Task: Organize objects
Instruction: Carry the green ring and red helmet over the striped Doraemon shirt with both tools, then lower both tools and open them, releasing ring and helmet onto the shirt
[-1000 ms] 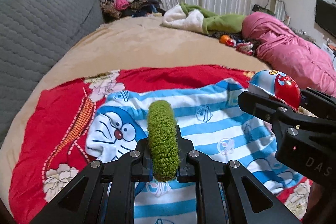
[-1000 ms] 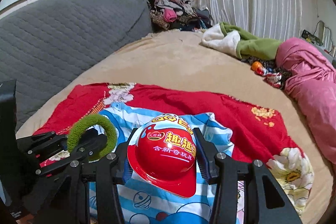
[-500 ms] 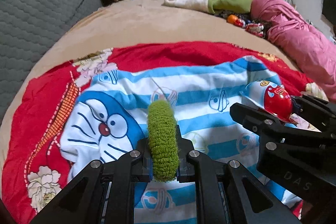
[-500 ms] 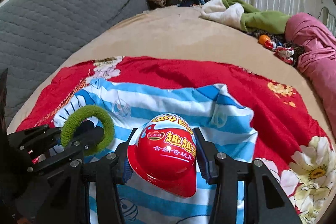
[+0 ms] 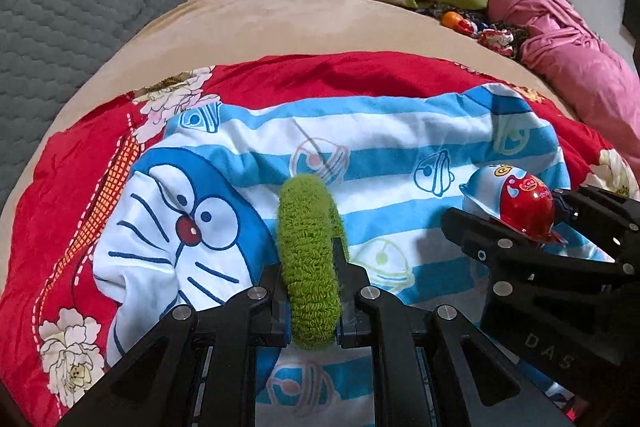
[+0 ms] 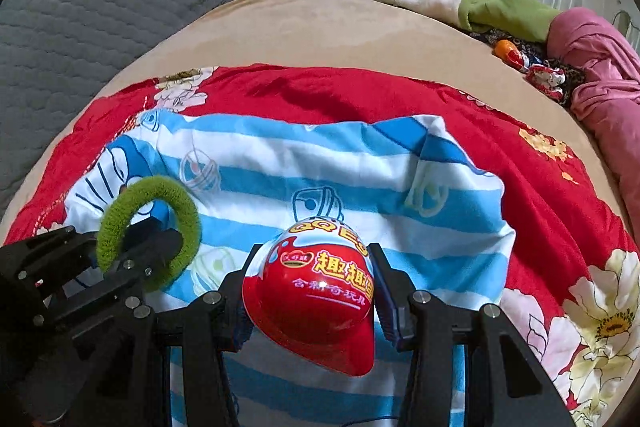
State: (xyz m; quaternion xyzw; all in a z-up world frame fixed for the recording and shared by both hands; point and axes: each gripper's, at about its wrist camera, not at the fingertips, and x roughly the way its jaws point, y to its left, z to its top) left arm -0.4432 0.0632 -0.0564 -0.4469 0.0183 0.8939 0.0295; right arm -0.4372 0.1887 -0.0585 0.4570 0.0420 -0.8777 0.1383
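Both grippers hover side by side over the blue-striped cartoon cloth (image 5: 360, 155) on the bed. The left gripper (image 5: 309, 291) fingers pinch one green fuzzy ring (image 5: 308, 259) upright; the right gripper (image 6: 310, 291) fingers clamp one red toy egg (image 6: 316, 303).

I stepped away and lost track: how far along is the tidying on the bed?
Nothing looks put away yet. In hand: the left gripper is shut on the green scrunchie, and the right gripper is shut on the red toy egg, both above the blue striped cloth. Left: setting both down, and possibly the small toys by the pink bedding.
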